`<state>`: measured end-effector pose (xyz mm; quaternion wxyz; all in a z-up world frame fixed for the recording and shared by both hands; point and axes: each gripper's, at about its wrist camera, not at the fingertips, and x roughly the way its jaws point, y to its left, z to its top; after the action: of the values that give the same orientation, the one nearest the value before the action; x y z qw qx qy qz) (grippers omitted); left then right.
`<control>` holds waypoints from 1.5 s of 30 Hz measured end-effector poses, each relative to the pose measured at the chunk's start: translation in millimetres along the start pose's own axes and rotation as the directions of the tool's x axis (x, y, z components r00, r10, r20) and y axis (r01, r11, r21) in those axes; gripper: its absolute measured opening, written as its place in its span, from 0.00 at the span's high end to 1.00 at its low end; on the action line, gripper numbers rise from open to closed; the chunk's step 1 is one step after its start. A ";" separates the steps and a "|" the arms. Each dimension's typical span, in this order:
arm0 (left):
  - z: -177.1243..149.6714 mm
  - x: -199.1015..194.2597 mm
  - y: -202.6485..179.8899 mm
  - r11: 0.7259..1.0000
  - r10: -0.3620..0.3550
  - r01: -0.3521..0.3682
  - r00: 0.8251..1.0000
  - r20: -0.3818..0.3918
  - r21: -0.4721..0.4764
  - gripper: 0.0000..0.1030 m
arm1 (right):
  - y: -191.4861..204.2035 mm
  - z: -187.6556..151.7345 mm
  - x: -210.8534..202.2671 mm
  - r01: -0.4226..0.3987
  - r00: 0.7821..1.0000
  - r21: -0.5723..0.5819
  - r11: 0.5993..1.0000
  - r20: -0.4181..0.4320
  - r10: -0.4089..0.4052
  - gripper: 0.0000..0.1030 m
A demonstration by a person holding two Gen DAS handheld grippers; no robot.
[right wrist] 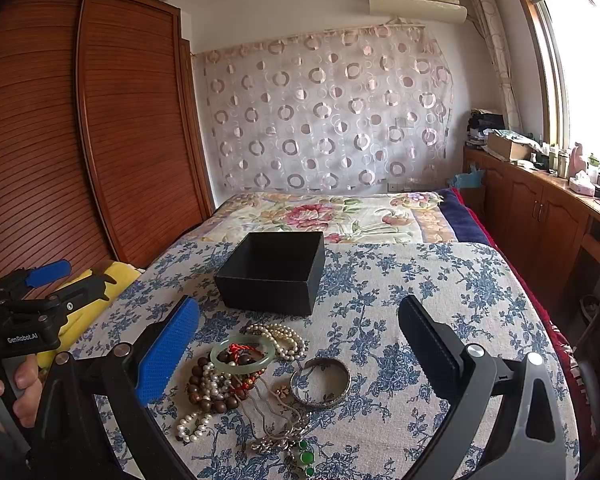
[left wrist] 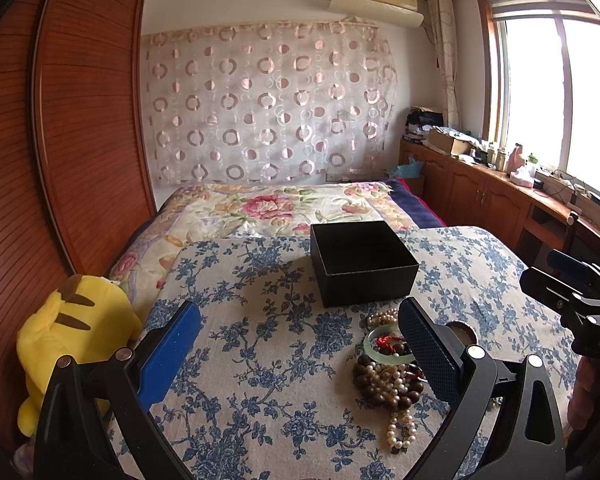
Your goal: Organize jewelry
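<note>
An open, empty black box point(left wrist: 362, 262) point(right wrist: 274, 270) stands on the blue floral cloth. In front of it lies a heap of jewelry: a pale jade bangle point(right wrist: 242, 354) point(left wrist: 384, 346), pearl strands point(right wrist: 282, 336), brown wooden beads point(right wrist: 208, 390) point(left wrist: 380, 390), a silver bangle point(right wrist: 320, 382) and a chain with green stones point(right wrist: 300, 454). My left gripper point(left wrist: 300, 332) is open and empty, left of the heap. My right gripper point(right wrist: 300, 330) is open and empty, hovering over the heap; it also shows at the right edge of the left wrist view point(left wrist: 572, 296).
A yellow plush toy point(left wrist: 72, 336) sits at the table's left edge beside a wooden wardrobe point(right wrist: 100, 128). A bed with a floral quilt point(right wrist: 332, 216) lies behind the table. Wooden cabinets point(right wrist: 540, 212) with clutter run under the window on the right.
</note>
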<state>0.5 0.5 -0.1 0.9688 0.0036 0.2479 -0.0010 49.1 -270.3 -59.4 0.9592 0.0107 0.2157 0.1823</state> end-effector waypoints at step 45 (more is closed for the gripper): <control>0.1 -0.2 -0.4 1.000 -0.001 0.001 1.000 0.005 0.005 0.07 | 6.8 4.8 -6.4 -0.004 1.000 0.000 1.000 0.004 0.004 0.02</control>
<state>0.4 0.0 0.1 0.9693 0.0058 0.2456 -0.0019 43.4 -265.9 -51.7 0.9593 0.0114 0.2136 0.1843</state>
